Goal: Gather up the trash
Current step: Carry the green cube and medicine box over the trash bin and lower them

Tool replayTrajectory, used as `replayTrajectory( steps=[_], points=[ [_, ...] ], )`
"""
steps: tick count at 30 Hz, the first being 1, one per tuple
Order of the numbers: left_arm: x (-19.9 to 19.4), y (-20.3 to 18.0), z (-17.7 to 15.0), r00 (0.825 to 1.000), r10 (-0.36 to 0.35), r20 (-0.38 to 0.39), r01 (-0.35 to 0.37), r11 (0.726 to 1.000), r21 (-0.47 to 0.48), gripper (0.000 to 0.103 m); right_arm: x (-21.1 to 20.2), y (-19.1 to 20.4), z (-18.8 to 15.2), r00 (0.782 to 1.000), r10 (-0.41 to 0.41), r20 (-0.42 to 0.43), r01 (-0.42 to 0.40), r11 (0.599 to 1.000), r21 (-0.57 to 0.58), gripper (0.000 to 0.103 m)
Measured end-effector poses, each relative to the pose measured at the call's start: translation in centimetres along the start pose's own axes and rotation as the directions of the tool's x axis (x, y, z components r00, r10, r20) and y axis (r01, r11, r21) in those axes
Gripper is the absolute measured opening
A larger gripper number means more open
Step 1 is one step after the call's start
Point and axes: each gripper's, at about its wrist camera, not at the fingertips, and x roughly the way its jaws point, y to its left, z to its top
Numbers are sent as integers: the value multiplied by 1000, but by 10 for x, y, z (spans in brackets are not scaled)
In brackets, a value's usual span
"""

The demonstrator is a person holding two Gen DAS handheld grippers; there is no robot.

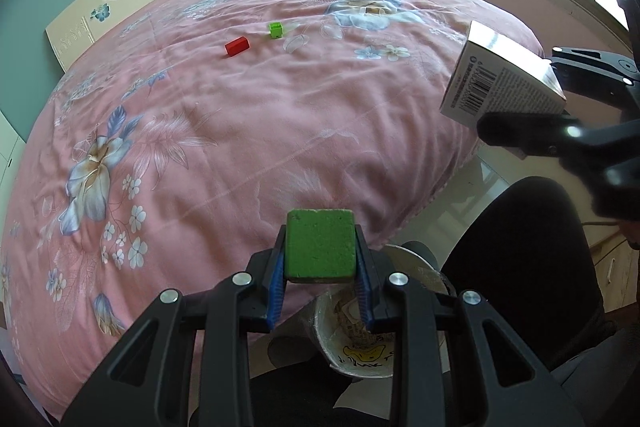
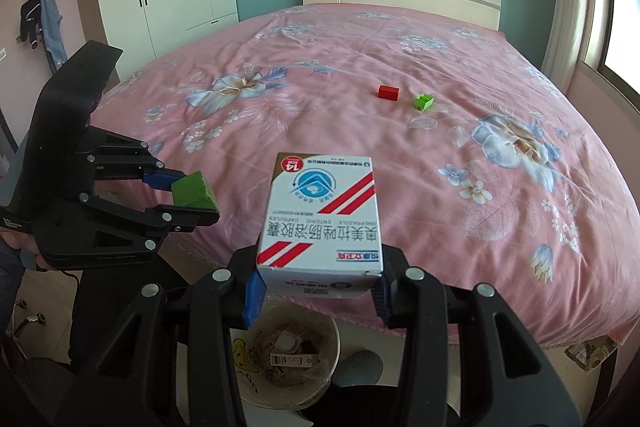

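The bed [image 2: 320, 115] fills most of both views, its pink floral cover spread flat — a soft, broad surface on which small litter sits in plain sight and can be taken from above. At its near edge, on the floor, stands the waste bin [image 2: 256, 383], lined with a clear bag and already holding paper scraps; it sits close to the bed, I judge, so that each item needs only a short carry before it is dropped.

The right gripper [image 2: 316, 291] is clamped on a white medicine box [image 2: 320, 223] with red stripes, its blue pads pressing the box's two side faces near one end, so the box juts forward over the cover. In the right wrist view the bin's mouth lies at about 6 o'clock from that box, directly beneath it. The grip low on the box looks chosen to leave most of it free to fall clear once let go.

The left gripper [image 1: 321, 273] pinches a green block [image 1: 321, 247] squarely between its pads, flat faces against the pads — a secure hold for a small piece. In the left wrist view the bin shows at roughly 5 o'clock from the block, just below the fingers.

Two smaller pieces lie on the cover, well apart from both tools: a red block [image 1: 237, 46] and, just beside it, a light green block [image 1: 275, 29], at about 11 o'clock from the left gripper.
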Motion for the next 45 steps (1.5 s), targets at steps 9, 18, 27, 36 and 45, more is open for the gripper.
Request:
replayTrajectory(
  steps=[9,18,27,36,45],
  points=[
    [36,-31,-62,995,-18,-101,16,1000,-20,32,26,38,-61,992,49,-117,-54,998,-37,44],
    [79,-38,-112,975,-77,-207,54,992,-112,32,63,50,-108,968,86,-236,-92,996,-13,44],
    [115,-42,-132,953,-127,-276,77,980,-183,32,97,59,-137,937,114,-330,-125,992,-11,44],
    [143,-39,-147,931,-157,-329,82,970,-229,32,123,61,-148,914,125,-387,-135,991,-1,44],
    [172,-35,-157,906,-192,-378,97,962,-255,32,148,58,-155,891,118,-438,-131,991,2,44]
  ],
)
